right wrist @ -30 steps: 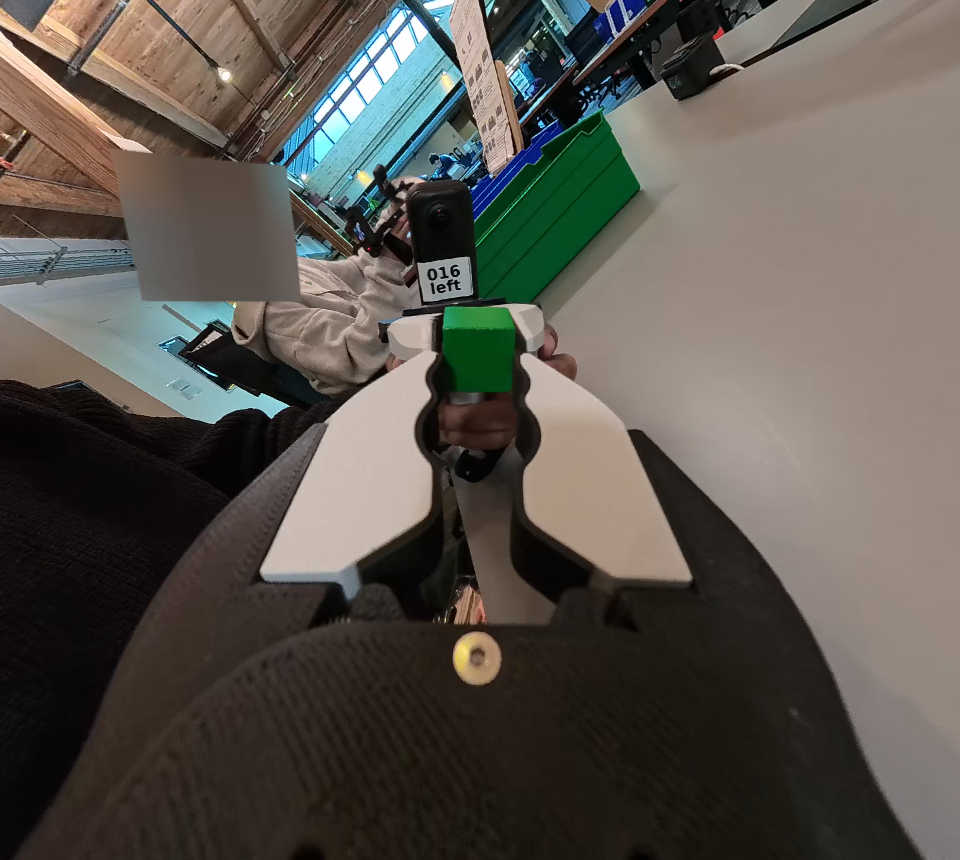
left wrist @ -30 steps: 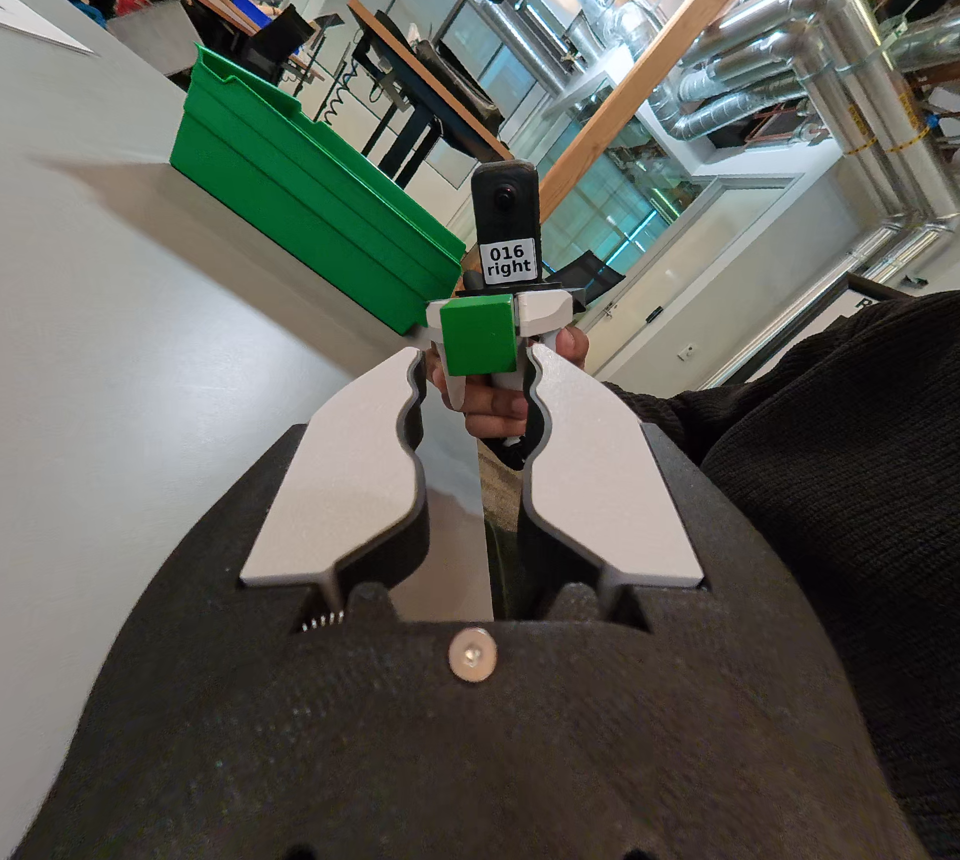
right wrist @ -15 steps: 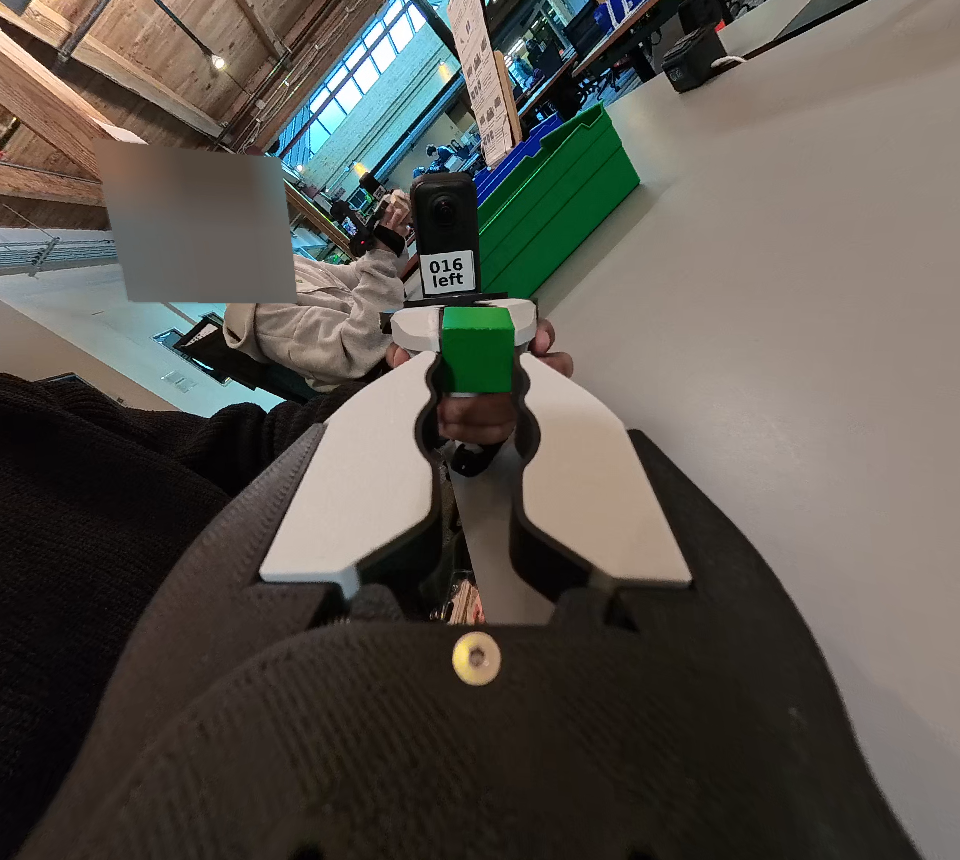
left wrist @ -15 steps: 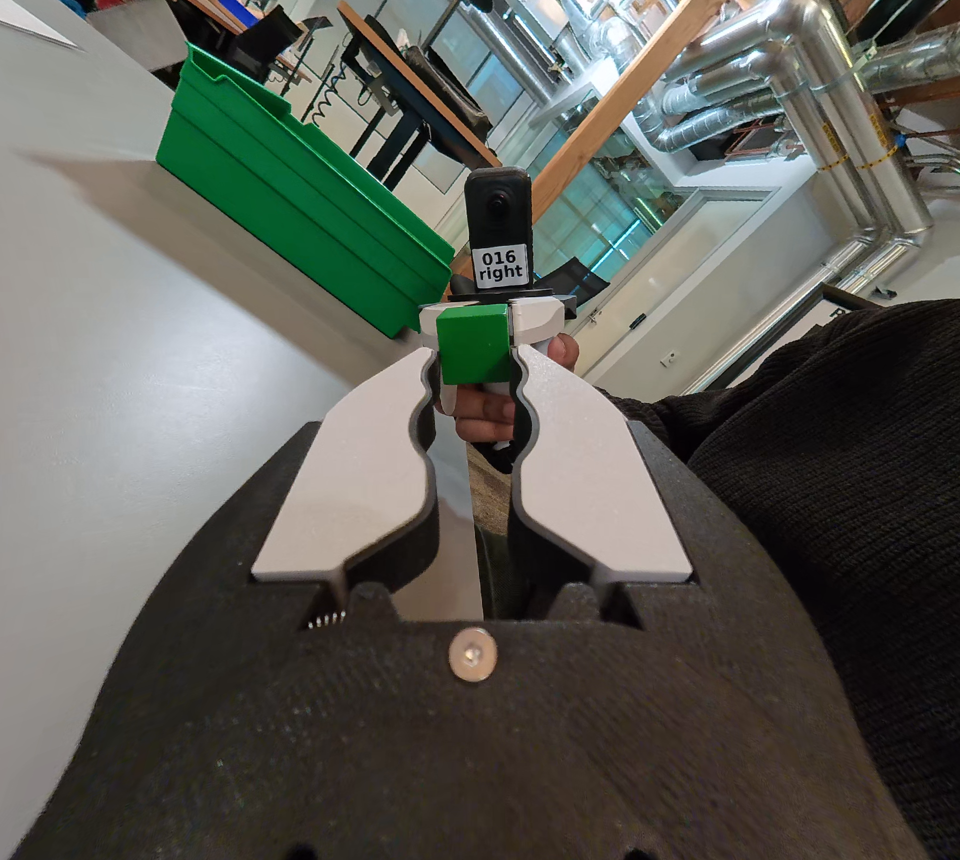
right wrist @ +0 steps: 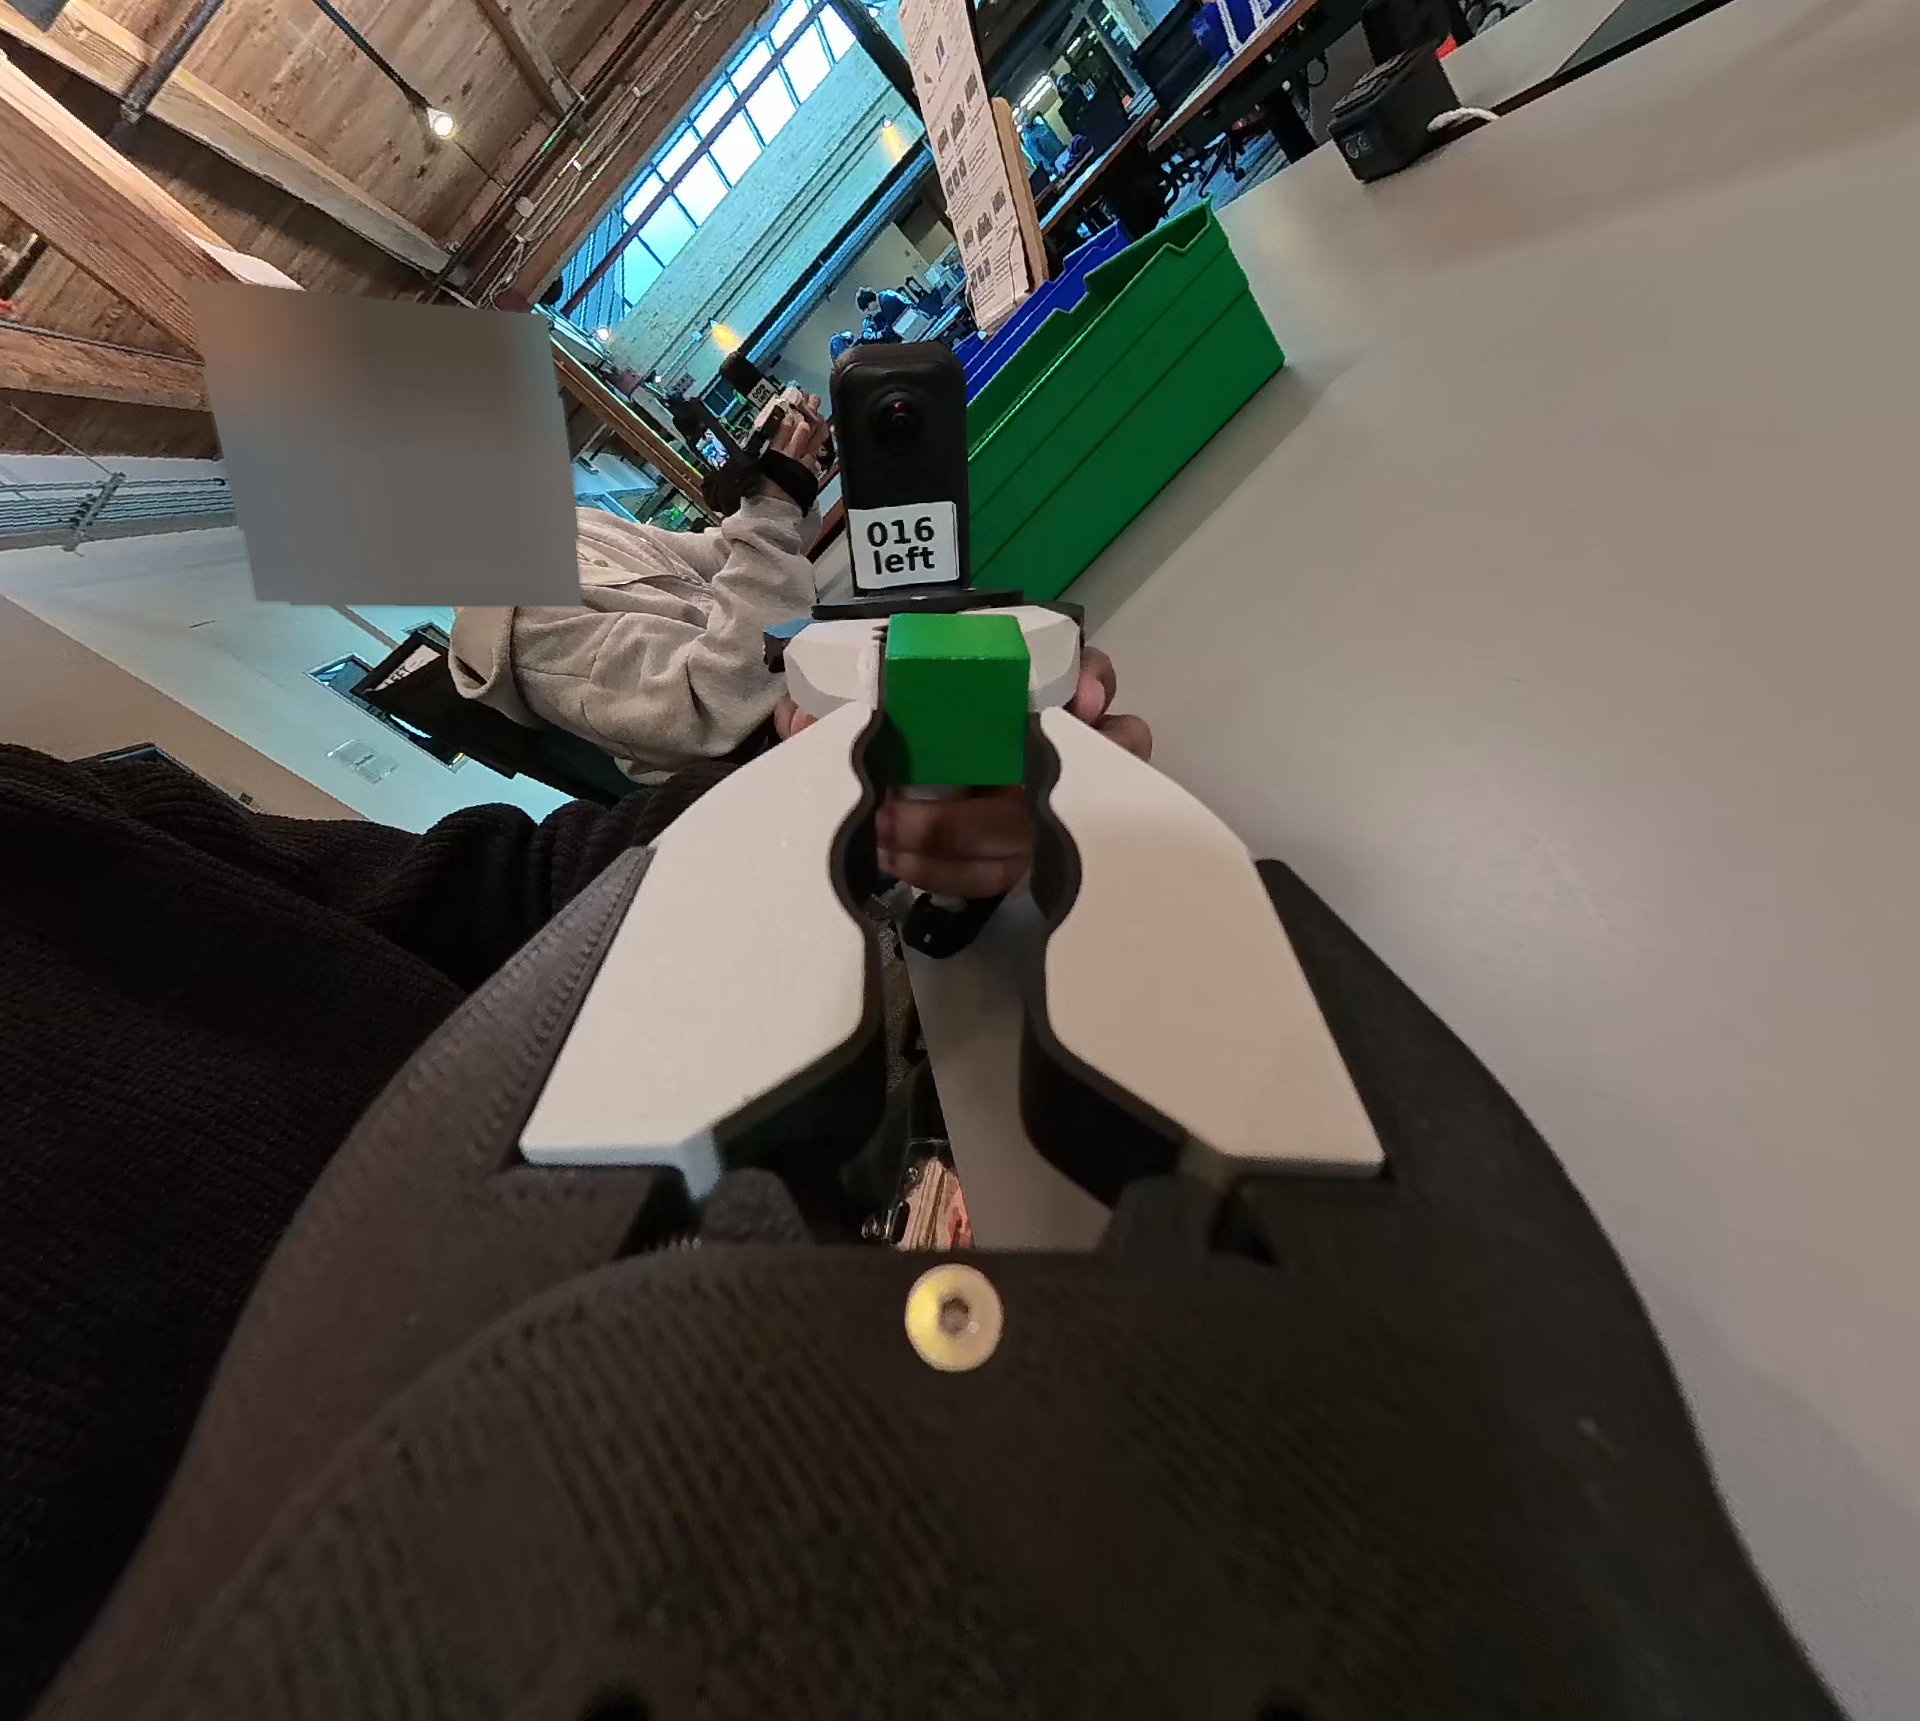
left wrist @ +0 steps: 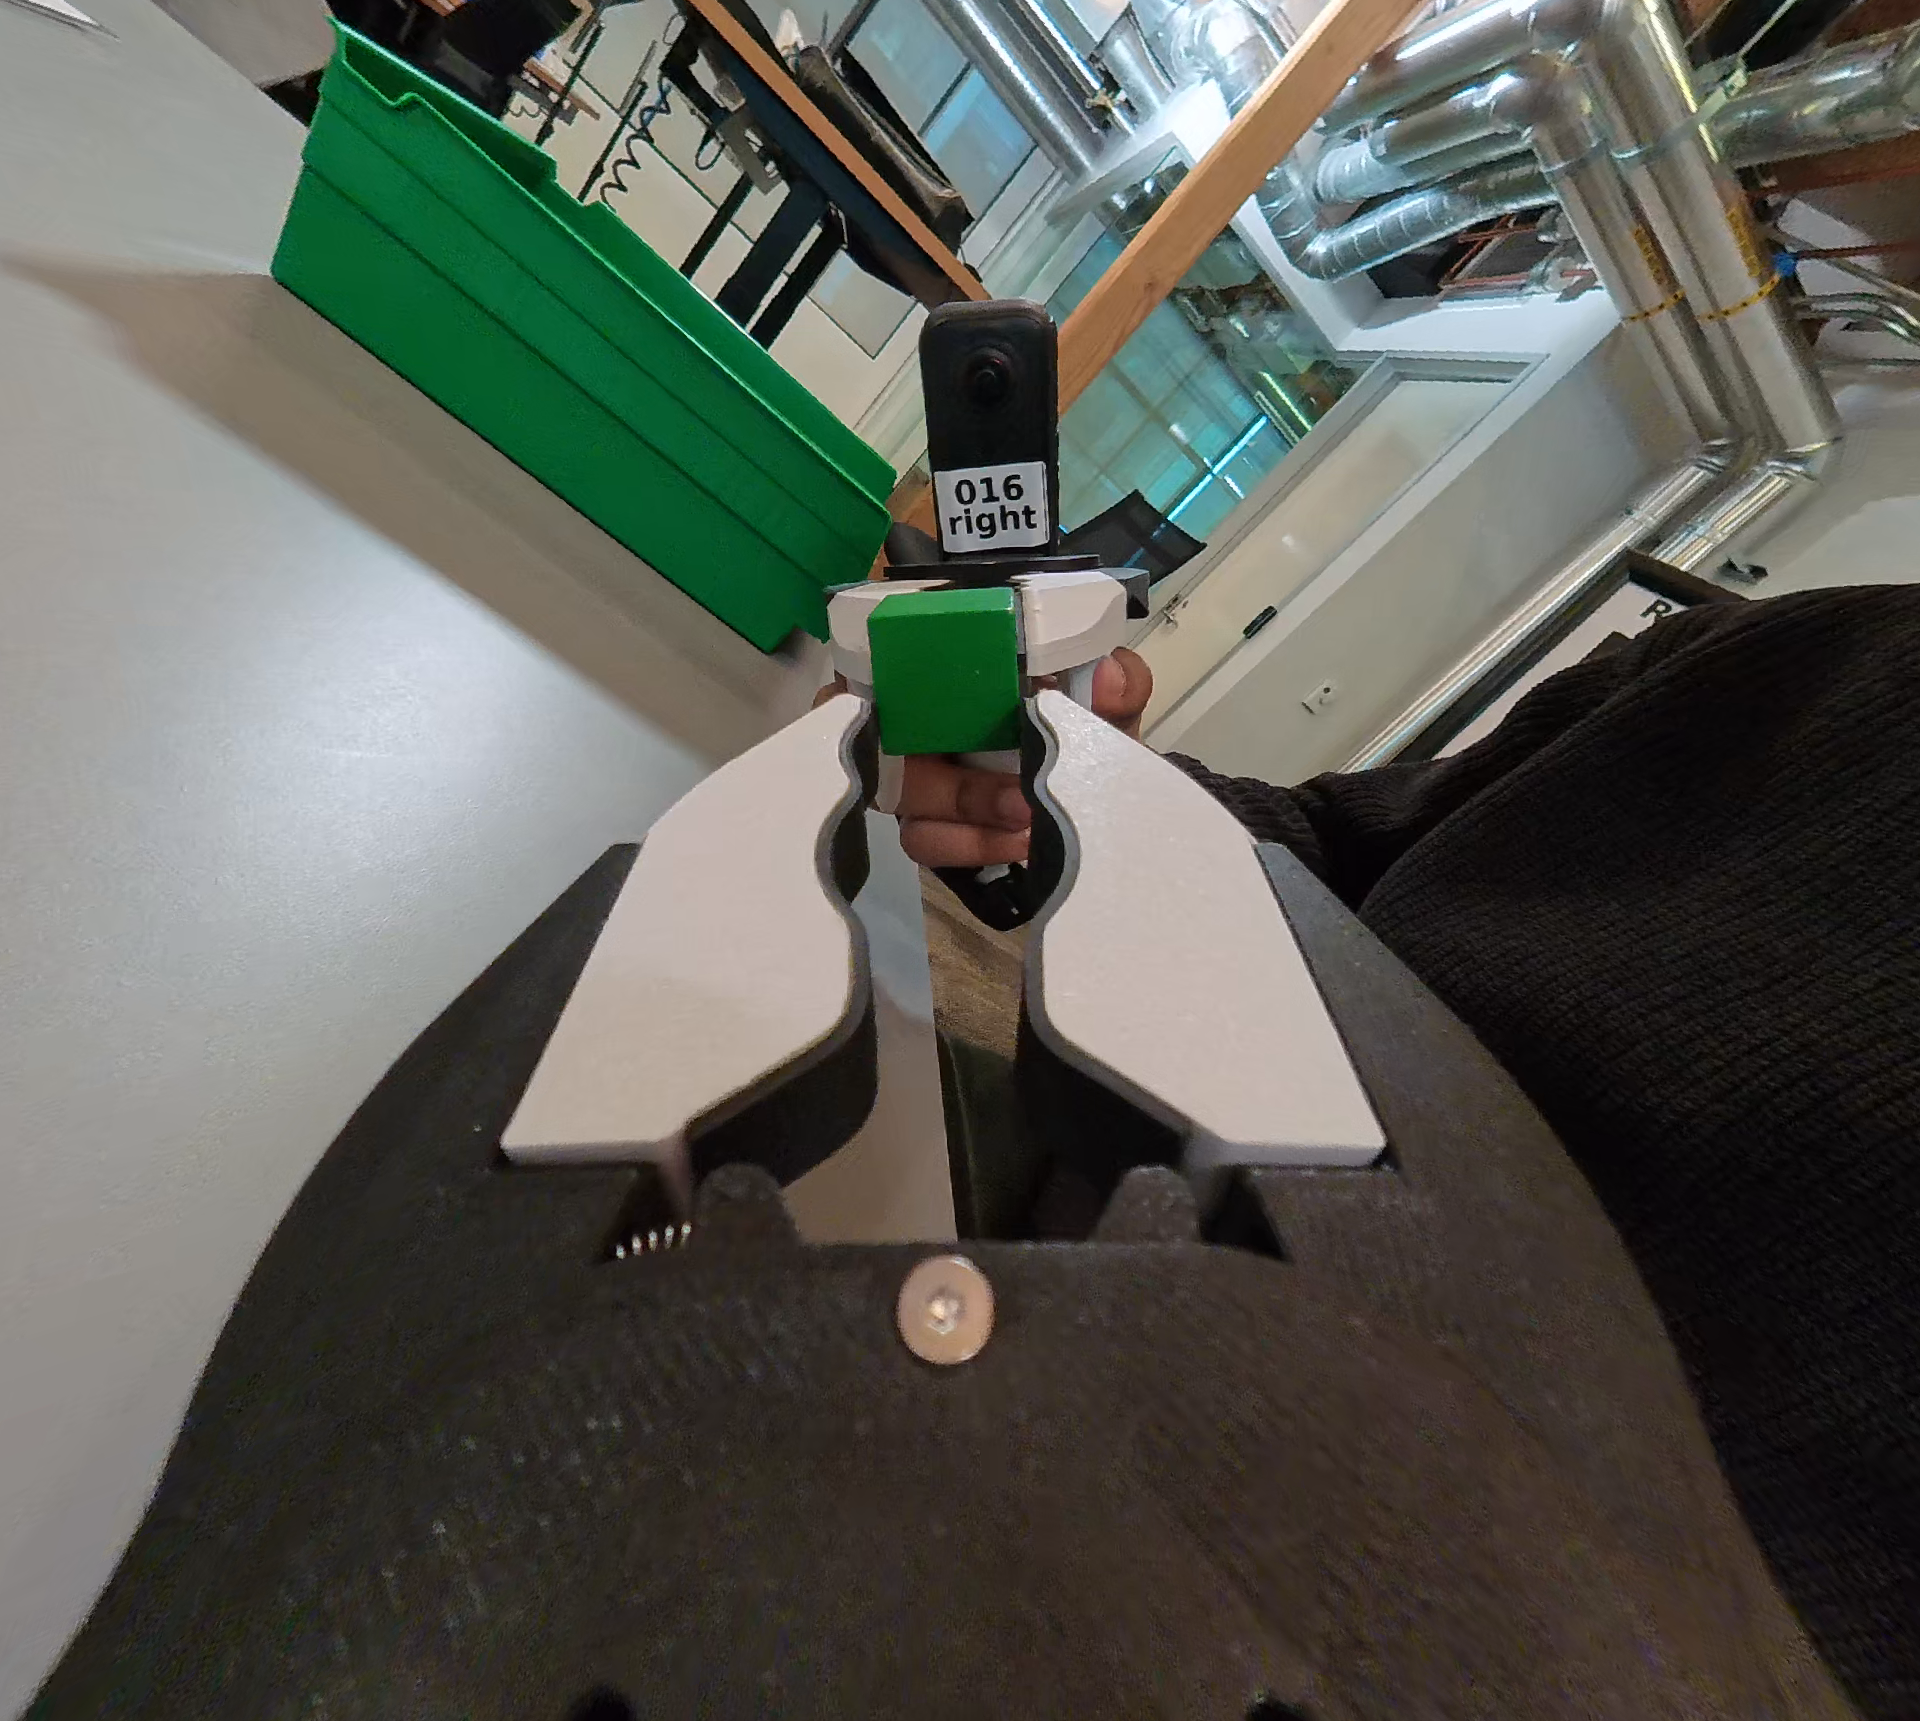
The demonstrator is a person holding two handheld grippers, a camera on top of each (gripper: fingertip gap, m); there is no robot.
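Observation:
A green cube [left wrist: 940,663] is held in the air above the grey table [left wrist: 260,736], between two grippers that face each other. My left gripper [left wrist: 948,721] has its white fingers [left wrist: 727,923] closed against the cube's sides. The right gripper's white fingertips [left wrist: 1075,632] show behind the cube, with its black camera above. In the right wrist view, my right gripper [right wrist: 956,741] is shut on the same cube [right wrist: 956,684], and the left gripper's fingertips [right wrist: 821,663] grip it from the far side. A hand wraps each far handle.
A green bin [left wrist: 540,341] stands on the table beyond the grippers and also shows in the right wrist view [right wrist: 1122,393], with a blue bin [right wrist: 1049,300] behind it. A small black device [right wrist: 1392,113] sits farther back. A person in a pale hoodie [right wrist: 644,653] sits beyond the table's edge.
My left gripper's fingers have closed in from a wider gap onto the green cube. My right gripper has stayed shut on the cube. Both have shifted only slightly.

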